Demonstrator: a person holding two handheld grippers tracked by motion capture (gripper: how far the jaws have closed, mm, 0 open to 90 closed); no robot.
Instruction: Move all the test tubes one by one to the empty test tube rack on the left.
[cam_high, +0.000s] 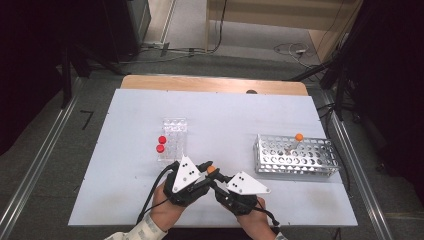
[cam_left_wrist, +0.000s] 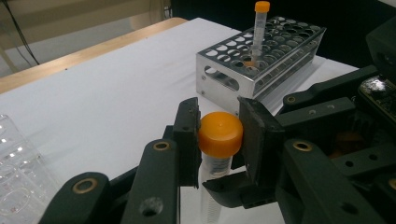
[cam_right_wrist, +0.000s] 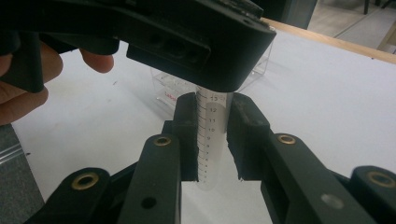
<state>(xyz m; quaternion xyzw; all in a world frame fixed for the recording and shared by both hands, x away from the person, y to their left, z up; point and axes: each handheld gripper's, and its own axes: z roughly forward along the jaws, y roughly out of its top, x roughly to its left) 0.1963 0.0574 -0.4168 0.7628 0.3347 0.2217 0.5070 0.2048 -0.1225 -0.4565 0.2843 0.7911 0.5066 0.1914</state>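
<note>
My high view looks down on the whole worktop (cam_high: 135, 150); each claw view sits very close, both sharing one orange-capped tube (cam_left_wrist: 219, 140).

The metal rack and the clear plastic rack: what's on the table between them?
Between the metal rack and clear plastic rack, the high view shows bare white table; nothing stands there.

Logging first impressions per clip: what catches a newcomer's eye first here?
The two grippers meeting at the table's near edge on one tube: the left gripper clamps its orange cap, the right gripper its clear graduated body. Next, the metal rack at right, holding one orange-capped tube.
</note>
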